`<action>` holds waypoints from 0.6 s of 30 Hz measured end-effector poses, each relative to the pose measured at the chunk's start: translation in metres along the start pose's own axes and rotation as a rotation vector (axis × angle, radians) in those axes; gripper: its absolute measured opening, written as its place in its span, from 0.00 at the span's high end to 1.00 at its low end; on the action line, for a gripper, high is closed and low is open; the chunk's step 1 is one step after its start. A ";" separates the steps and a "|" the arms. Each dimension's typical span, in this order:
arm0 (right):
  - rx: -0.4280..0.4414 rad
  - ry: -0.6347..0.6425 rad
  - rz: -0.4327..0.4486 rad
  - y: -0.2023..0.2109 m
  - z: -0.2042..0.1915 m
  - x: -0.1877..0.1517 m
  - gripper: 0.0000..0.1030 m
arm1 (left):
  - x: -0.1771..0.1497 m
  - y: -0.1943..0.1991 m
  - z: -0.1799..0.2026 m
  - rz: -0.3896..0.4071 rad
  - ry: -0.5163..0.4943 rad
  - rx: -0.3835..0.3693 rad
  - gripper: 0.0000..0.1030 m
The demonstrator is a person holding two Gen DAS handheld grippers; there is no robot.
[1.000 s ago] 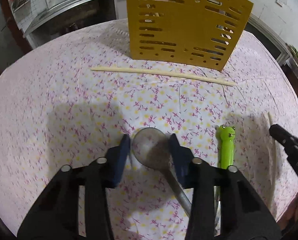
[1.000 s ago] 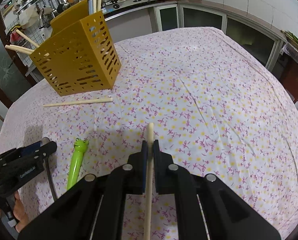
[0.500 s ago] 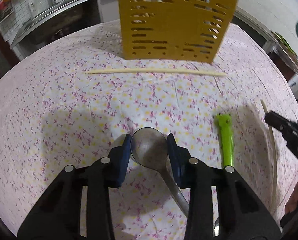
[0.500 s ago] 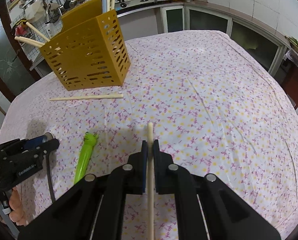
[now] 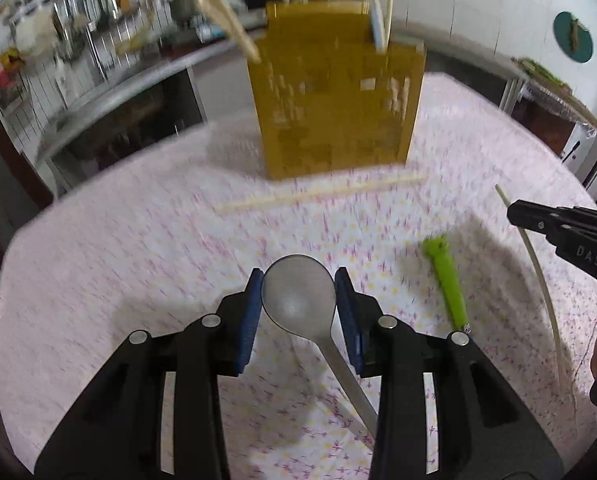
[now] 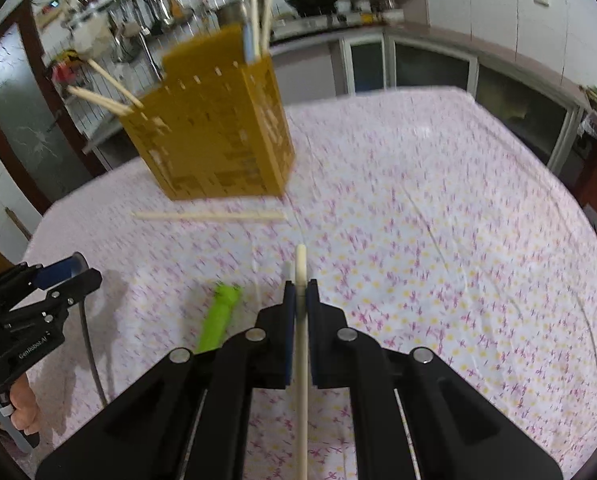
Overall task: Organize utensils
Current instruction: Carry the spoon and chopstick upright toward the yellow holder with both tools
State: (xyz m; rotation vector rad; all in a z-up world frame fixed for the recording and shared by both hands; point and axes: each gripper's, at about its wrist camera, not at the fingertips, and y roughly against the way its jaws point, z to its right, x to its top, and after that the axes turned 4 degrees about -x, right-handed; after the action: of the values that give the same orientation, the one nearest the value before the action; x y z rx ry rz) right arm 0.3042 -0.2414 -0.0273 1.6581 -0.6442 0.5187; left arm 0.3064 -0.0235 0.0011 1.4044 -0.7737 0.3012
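Note:
My left gripper (image 5: 298, 294) is shut on the bowl of a metal spoon (image 5: 298, 300) and holds it above the table; it shows at the left of the right wrist view (image 6: 58, 280). My right gripper (image 6: 297, 294) is shut on a pale chopstick (image 6: 301, 320) and holds it above the cloth; it shows at the right of the left wrist view (image 5: 518, 212). A yellow slotted utensil holder (image 5: 334, 112) stands upright at the far side, also in the right wrist view (image 6: 218, 136), with chopsticks sticking out. A second chopstick (image 5: 318, 196) lies in front of it.
A green frog-topped utensil (image 5: 448, 284) lies on the floral tablecloth (image 5: 138, 260) between the grippers; it also shows in the right wrist view (image 6: 220, 316). Kitchen counters and cabinets (image 6: 418, 64) stand behind the table.
Both grippers have lifted off the table with the spoon and the chopstick. The views have tilted up, and the holder now shows in full with motion blur.

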 end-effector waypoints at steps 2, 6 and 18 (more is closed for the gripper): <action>0.004 0.011 0.045 0.011 -0.004 0.003 0.94 | 0.007 0.014 -0.002 0.068 -0.022 0.024 0.66; 0.024 0.011 0.147 0.038 -0.010 0.010 0.94 | 0.017 0.038 0.004 0.159 -0.035 0.023 0.66; 0.057 0.054 0.408 0.091 -0.029 0.035 0.94 | 0.034 0.059 0.000 0.217 -0.064 0.019 0.66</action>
State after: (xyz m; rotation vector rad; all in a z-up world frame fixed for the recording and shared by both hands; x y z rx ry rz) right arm 0.2705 -0.2285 0.0674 1.5637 -0.9419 0.8777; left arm 0.2948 -0.0210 0.0679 1.3549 -0.9803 0.4345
